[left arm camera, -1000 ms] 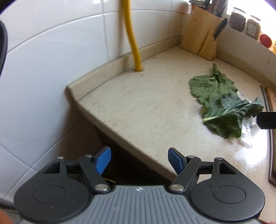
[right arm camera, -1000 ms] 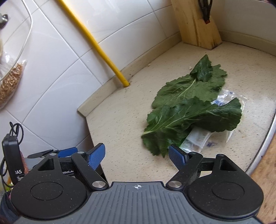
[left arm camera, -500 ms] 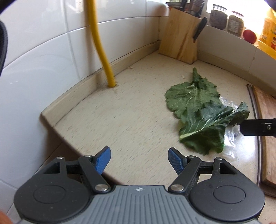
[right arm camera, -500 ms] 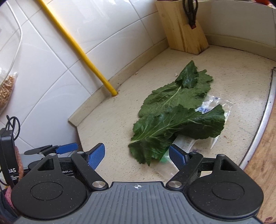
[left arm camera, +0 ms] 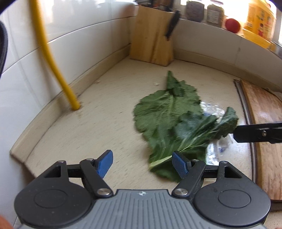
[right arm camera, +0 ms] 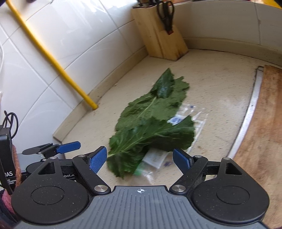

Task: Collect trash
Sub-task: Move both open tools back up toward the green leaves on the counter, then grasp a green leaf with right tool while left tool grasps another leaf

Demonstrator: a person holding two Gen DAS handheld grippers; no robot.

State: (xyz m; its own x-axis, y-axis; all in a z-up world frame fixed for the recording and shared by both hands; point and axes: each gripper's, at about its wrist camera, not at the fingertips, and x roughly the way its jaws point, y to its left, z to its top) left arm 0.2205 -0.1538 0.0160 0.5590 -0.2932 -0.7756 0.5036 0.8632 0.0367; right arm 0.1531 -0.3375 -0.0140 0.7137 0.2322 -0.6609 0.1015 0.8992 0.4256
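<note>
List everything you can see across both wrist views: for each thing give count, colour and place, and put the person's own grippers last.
Leaves: two, dark green, overlapping mid-counter.
Plastic wrappers: clear with blue print, count unclear, partly under the leaves.
Counter: one, beige speckled.
Knife block: one, pale wood, back corner.
Pipe: one, yellow, along the white tiled wall.
Cutting board: one, brown wood, right edge.
Jars: two, dark contents, ledge.
Yellow container: one, ledge.
Left gripper: black, blue pads, open.
Right gripper: same, open.

My right gripper point(right arm camera: 140, 159), jaws apart, hovers above leaves point(right arm camera: 149, 123) lying over a clear wrapper point(right arm camera: 155, 159) on the counter point(right arm camera: 216, 84). I see the left gripper point(right arm camera: 67, 147) beside it; knife block point(right arm camera: 161, 35) behind.
</note>
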